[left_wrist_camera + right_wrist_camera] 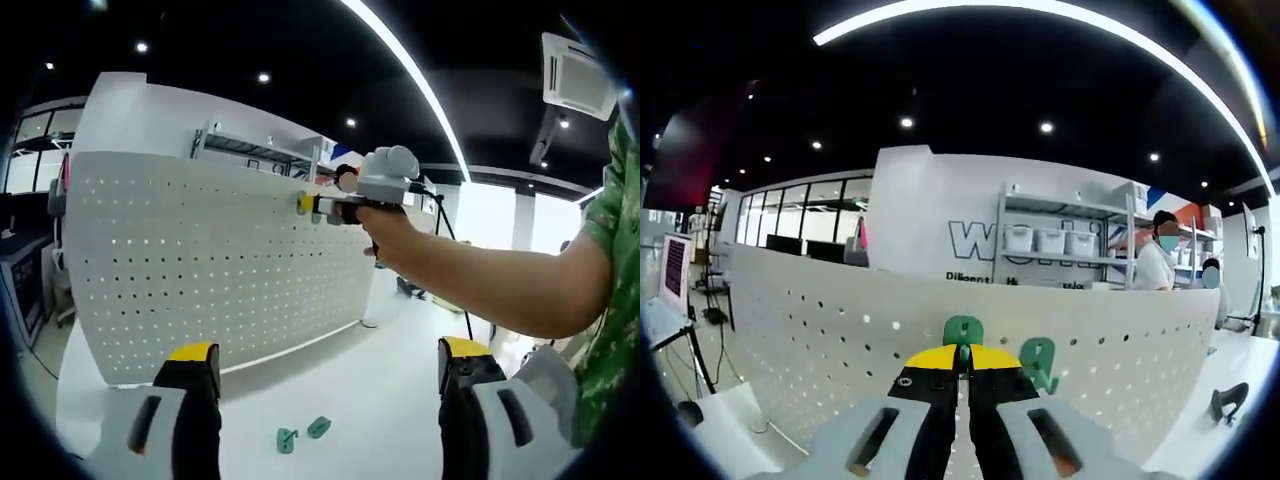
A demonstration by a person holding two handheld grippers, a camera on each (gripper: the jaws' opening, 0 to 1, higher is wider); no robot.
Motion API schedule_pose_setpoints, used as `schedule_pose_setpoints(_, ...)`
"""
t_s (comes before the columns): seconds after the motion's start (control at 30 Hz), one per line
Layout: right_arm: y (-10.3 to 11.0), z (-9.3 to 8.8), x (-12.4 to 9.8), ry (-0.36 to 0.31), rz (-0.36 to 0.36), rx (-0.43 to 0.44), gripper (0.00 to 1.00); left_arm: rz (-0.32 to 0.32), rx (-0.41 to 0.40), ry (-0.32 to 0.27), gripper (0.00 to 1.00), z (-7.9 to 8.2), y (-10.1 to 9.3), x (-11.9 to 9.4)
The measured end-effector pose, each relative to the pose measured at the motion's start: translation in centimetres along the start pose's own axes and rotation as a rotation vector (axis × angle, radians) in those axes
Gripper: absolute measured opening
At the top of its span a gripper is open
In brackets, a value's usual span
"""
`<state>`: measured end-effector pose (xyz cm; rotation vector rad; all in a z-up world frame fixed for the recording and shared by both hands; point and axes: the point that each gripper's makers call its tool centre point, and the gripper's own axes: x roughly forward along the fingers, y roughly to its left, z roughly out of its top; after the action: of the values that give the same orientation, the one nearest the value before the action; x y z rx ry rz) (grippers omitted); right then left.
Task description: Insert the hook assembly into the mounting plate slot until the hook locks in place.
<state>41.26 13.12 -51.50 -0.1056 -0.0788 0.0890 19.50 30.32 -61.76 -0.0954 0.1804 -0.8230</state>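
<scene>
Right gripper (962,362): yellow-tipped black fingers (935,357) pressed together on a small green plastic hook (963,330), held against the white perforated mounting plate (820,330); second green hook (1039,362) just beside, already on the plate. Left gripper (330,360): fingers wide apart, holding nothing, above two green hooks (303,433) lying on the smooth white table (380,400).

White pegboard (215,265), dotted with holes; green hooks (302,432) on white table (370,400); yellow-tipped black jaws; green-patterned sleeve (612,270).
</scene>
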Motion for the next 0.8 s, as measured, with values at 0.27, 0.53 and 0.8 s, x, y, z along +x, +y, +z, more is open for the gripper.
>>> schedule_pose_setpoints(0.27,-0.02,-0.05,0.29,0.002,0.001,0.002,0.01,0.003,-0.003,0.003,0.92,-0.15,0.14,0.03)
schedule_pose_setpoints(0.53,0.0,-0.12,0.45,0.002,0.002,0.004,0.01,0.006,-0.005,0.002,0.92,-0.17,0.34,0.01)
schedule_pose_setpoints(0.8,0.2,-0.07,0.24,0.001,0.002,0.003,0.01,0.007,-0.008,-0.001,0.91,-0.09,0.47,-0.03)
